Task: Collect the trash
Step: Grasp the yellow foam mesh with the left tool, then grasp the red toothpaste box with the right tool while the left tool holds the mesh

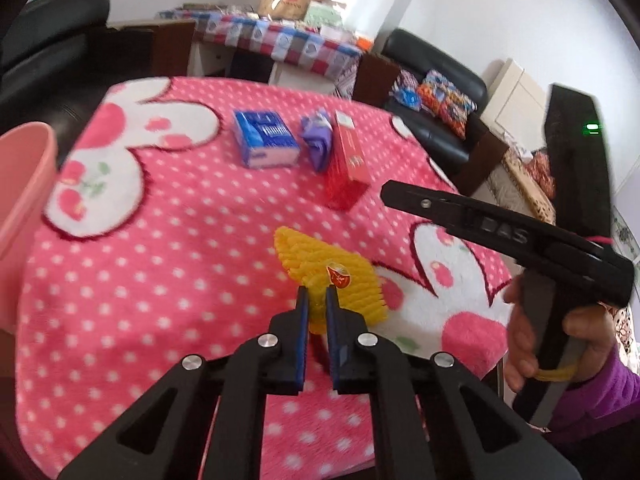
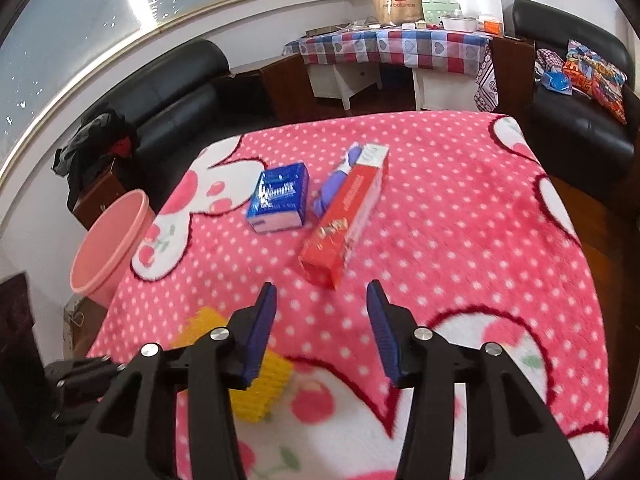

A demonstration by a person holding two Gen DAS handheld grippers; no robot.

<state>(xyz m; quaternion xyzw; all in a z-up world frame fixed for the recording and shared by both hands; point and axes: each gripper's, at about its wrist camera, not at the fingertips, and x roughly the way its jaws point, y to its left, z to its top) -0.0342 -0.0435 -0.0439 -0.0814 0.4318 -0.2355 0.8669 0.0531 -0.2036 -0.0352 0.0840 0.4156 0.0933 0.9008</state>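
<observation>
A yellow foam fruit net (image 1: 320,264) with a red sticker lies on the pink dotted blanket (image 1: 160,260). My left gripper (image 1: 316,294) is shut on its near edge, and yellow shows between the blue pads. Part of the net (image 2: 260,384) also shows behind the left finger in the right wrist view. My right gripper (image 2: 322,286) stands open over the blanket with nothing between its fingers. Just beyond it lies a red carton (image 2: 344,216), with a purple wrapper (image 2: 334,184) and a blue tissue pack (image 2: 280,198) further back. A pink bin (image 2: 108,248) stands off the blanket's left edge.
A person's hand (image 1: 528,344) holds the right gripper at the blanket's right edge. Black sofas (image 2: 176,92) stand behind and to the right. A table under a checked cloth (image 2: 400,46), loaded with bags and boxes, is at the back.
</observation>
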